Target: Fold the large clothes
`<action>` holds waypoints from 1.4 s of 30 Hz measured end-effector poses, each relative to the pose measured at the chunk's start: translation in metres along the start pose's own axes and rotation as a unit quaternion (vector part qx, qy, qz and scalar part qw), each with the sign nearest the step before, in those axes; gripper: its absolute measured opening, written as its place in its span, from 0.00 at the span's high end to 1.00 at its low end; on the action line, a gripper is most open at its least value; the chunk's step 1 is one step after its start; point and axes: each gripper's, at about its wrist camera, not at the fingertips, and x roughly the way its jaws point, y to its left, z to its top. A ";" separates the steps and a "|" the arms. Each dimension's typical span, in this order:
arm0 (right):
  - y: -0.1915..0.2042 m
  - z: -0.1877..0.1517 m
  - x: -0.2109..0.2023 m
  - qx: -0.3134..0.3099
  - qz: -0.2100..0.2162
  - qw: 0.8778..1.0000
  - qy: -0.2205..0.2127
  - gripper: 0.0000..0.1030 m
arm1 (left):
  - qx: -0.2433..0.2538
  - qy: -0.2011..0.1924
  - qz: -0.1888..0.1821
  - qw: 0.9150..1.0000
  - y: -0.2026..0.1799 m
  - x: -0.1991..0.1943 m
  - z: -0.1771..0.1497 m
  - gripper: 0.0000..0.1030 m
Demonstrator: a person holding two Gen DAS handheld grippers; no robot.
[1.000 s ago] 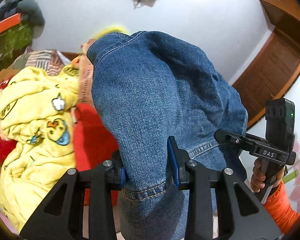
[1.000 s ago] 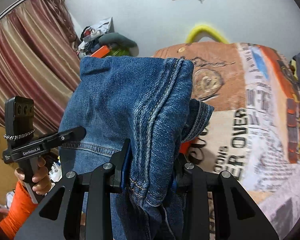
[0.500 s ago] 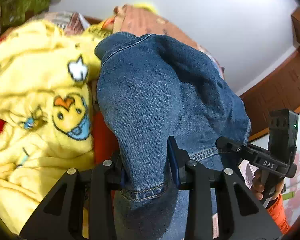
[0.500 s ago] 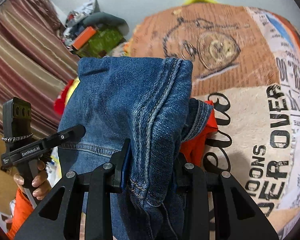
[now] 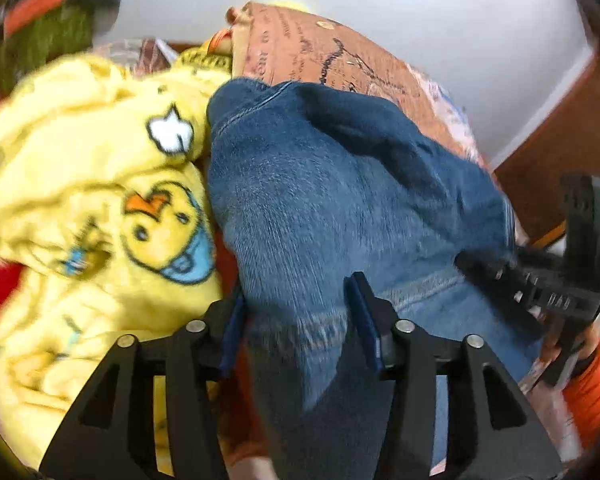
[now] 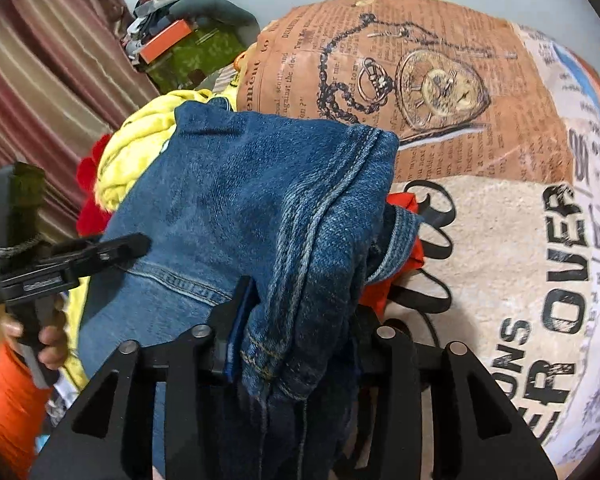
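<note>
Left wrist view: the left gripper [image 5: 298,320] has just been opening, its blue pads now slack around the hem of the folded denim jeans [image 5: 340,200], which lie beside a yellow duck-print fleece [image 5: 100,200]. The right gripper [image 6: 300,320] has likewise just been opening, the seam of the jeans between its fingers, on the newspaper-print bedcover [image 6: 500,240].
</note>
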 end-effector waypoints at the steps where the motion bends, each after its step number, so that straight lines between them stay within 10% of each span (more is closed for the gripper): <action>1: 0.000 -0.002 -0.002 -0.002 -0.008 1.000 -0.002 0.54 | 0.014 -0.002 0.014 1.000 -0.004 -0.004 -0.002 0.45; 5: -0.007 -0.009 -0.008 0.014 -0.063 0.998 -0.006 0.17 | 0.046 0.010 0.049 0.998 -0.018 -0.013 -0.012 0.43; 19: 0.056 -0.017 -0.065 -0.109 -0.118 0.981 -0.106 0.17 | 0.055 -0.058 0.059 0.995 -0.051 -0.056 -0.022 0.38; 28: 0.072 -0.044 -0.013 -0.187 -0.166 0.967 -0.040 0.19 | 0.083 -0.025 0.112 0.990 -0.052 -0.027 -0.054 0.32; 42: 0.029 -0.069 -0.054 -0.092 -0.135 0.986 -0.032 0.18 | 0.003 -0.040 0.055 0.998 -0.016 -0.051 -0.088 0.21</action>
